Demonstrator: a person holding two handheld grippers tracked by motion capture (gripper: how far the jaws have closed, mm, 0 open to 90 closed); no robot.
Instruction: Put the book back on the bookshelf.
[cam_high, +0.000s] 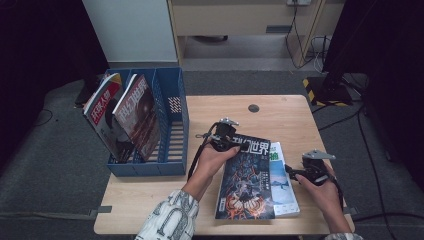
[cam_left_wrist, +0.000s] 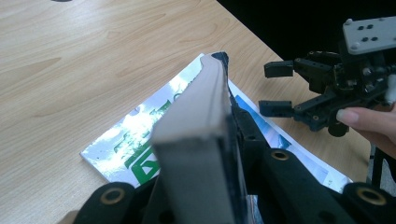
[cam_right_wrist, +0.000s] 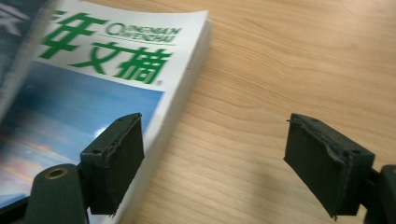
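A dark-covered magazine (cam_high: 247, 177) lies tilted on a white and blue magazine (cam_high: 284, 187) on the wooden table (cam_high: 285, 120). My left gripper (cam_high: 230, 145) is shut on the dark magazine's far left corner. In the left gripper view its page edge (cam_left_wrist: 205, 88) stands lifted between my jaws, above the white and blue magazine (cam_left_wrist: 135, 144). My right gripper (cam_high: 292, 173) is open at the right edge of the lower magazine, and it is also in the left gripper view (cam_left_wrist: 275, 88). In the right gripper view my right gripper (cam_right_wrist: 219, 163) straddles the edge of the lower magazine (cam_right_wrist: 93, 93), nothing gripped.
A blue file rack (cam_high: 172, 125) stands at the table's left side, holding two upright magazines (cam_high: 137, 115) in its left slots. A small round hole cover (cam_high: 253, 108) sits at the far middle of the table. Cables run over the floor at the right.
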